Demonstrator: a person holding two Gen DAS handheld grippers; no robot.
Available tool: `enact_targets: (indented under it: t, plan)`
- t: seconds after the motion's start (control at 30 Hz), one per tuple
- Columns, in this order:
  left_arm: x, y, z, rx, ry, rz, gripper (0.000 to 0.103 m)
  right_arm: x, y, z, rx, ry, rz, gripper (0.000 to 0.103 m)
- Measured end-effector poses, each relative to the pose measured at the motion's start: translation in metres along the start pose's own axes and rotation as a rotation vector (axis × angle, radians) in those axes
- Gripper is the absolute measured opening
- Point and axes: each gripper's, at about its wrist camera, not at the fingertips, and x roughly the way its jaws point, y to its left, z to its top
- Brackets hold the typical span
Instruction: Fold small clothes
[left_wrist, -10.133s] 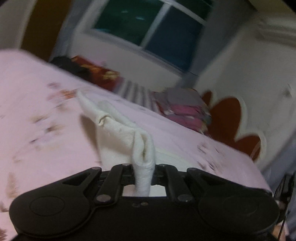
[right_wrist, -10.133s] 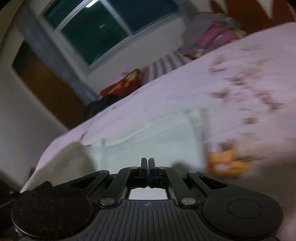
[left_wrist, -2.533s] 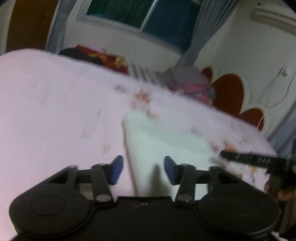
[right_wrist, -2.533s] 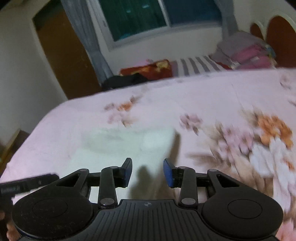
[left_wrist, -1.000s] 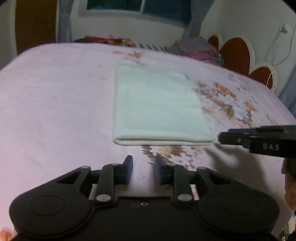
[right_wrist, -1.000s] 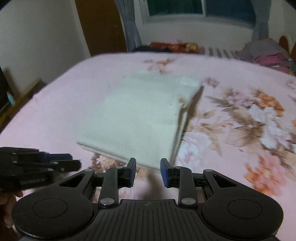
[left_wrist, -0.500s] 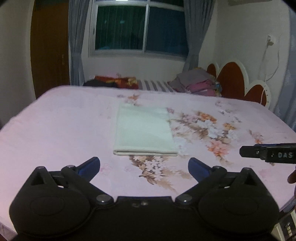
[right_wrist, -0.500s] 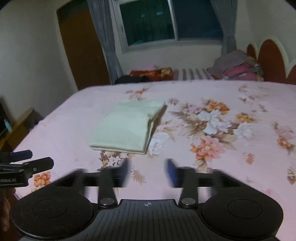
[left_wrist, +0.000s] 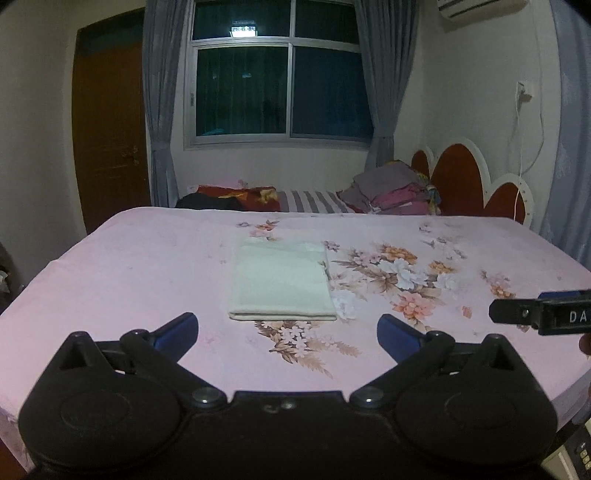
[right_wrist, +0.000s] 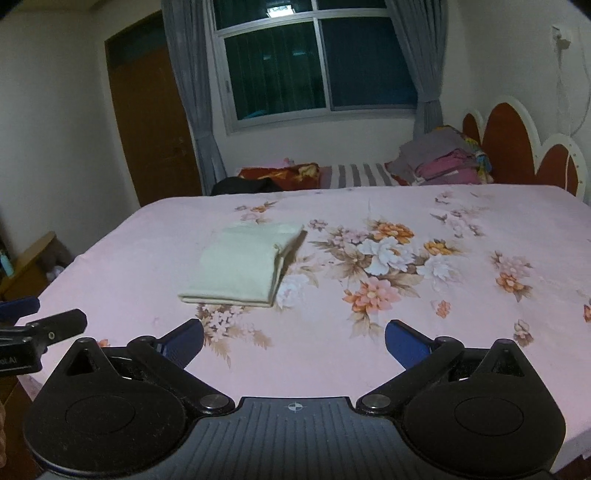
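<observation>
Cloth, cream, folded flat mid-frame on bed. My left gripper spread, empty; right gripper opening, empty. I'd check edges align before withdrawing.

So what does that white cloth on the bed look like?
The cloth is pale cream and looks soft, like cotton. It is folded into a neat flat rectangle with layered edges showing at the near end and right side. It lies flat on the pink flowered bedsheet, next to the printed flowers. Nothing else touches it: both grippers are away from it, nearer the camera, with nothing between their fingers.
</observation>
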Motion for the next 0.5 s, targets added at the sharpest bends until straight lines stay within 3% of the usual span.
enact_targets:
  t: [0.5]
  plan:
    - [-0.01, 0.0, 0.0, 0.023, -0.018, 0.001, 0.103, -0.007, 0.023, 0.0, -0.033, 0.0, 0.025, 0.103]
